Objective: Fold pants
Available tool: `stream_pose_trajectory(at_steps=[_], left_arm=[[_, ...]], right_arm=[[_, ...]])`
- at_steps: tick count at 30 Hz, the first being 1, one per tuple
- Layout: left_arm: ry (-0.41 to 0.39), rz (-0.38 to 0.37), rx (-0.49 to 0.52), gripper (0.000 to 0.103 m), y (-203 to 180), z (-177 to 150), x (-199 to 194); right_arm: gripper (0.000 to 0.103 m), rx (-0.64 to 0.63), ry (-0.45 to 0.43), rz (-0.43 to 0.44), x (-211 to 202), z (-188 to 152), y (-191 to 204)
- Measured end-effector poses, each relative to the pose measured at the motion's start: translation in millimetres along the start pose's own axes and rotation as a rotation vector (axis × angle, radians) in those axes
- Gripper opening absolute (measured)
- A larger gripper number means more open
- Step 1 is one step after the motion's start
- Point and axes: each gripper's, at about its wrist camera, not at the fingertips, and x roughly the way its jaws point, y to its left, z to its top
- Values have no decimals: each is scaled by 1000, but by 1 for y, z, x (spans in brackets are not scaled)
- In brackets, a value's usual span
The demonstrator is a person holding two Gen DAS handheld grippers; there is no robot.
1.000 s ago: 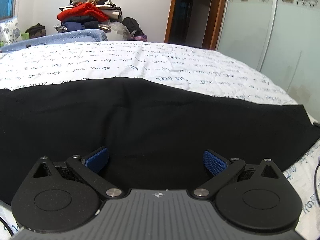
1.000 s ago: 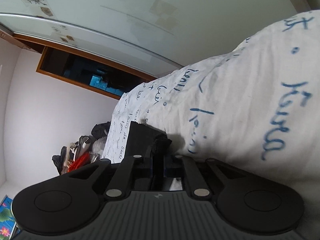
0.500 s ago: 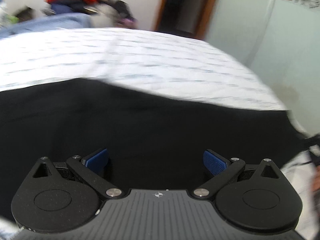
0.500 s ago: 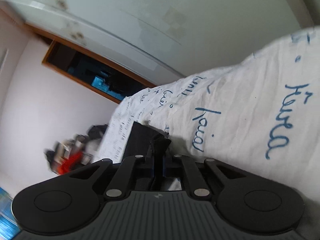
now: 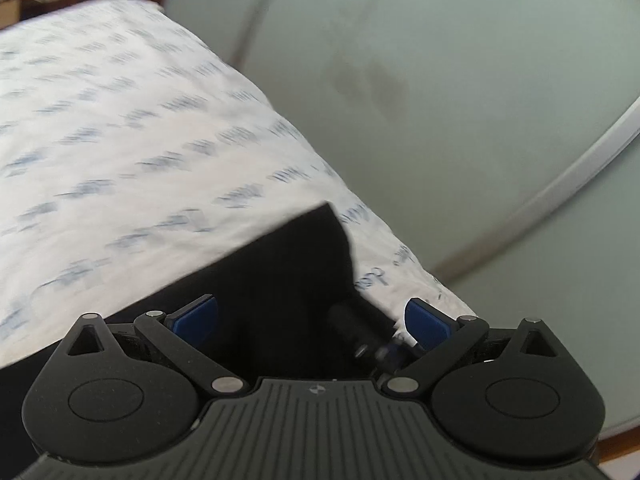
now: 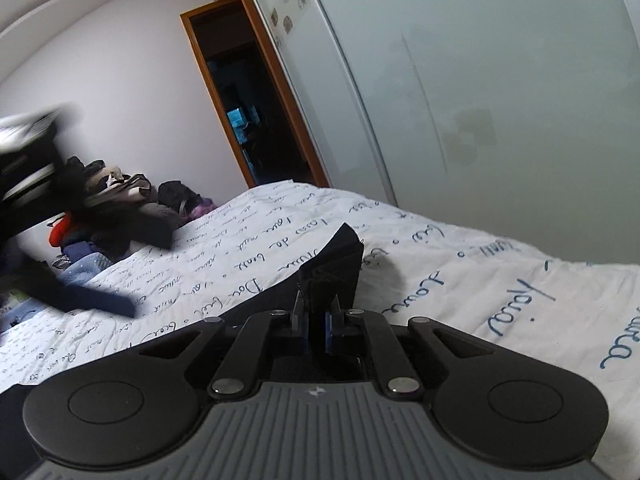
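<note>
1. Left wrist view, lower left of the frame: the left gripper (image 5: pixel 312 318) hangs over the black pants (image 5: pixel 280 268), its blue pads (image 5: pixel 194 314) spread wide with nothing between them.
2. Centre of that frame: a pointed corner of the pants lies on the white bedsheet (image 5: pixel 120 140) with its blue script, blurred here. The sheet fills the upper left.
3. Lower right centre of the same frame: a dark object sits just inside the right-hand pad; too blurred to say what it is.
4. Right wrist view, left edge: a smeared dark shape crosses the frame in front of a clothes pile (image 6: pixel 116 196); I cannot tell what it is.
5. Centre of that frame: the right gripper (image 6: pixel 316 324) has its fingers pressed together on a hem corner of the pants, which rises off the sheet in a peak.
6. Right side: a pale wardrobe door (image 6: pixel 500 100).
7. My read: corner-gathering before a fold. Next, the left gripper needs to close on the neighbouring corner so both ends carry over together.
</note>
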Motion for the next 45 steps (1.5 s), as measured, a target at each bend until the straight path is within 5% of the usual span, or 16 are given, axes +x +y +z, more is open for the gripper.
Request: stream_pose_trajectory(at_steps=[7,14,17,21,27,36,45], left_arm=[[50,172,149,87,-40,15,56],[58,218,154,81,-33,13,61],[86,242,182,47,-34,14,67],[92,244,198,38,-35,13,68],[62,213,180,9,-33,10,67],[-1,191,129,9,-20,-1,52],[-147,154,-44,9,43,-54,-53]], right_arm=[[6,-41,0,-1,-1,-3,7],[6,-36,6,10,1,-2,3],[6,-40,6,14,2,-1,3],[6,-36,7,25,0,0,2],[6,-18,13,44,1,1,-3],[6,-50,32,68,3,2,-4],[7,-304,25,209,-27,-7,61]])
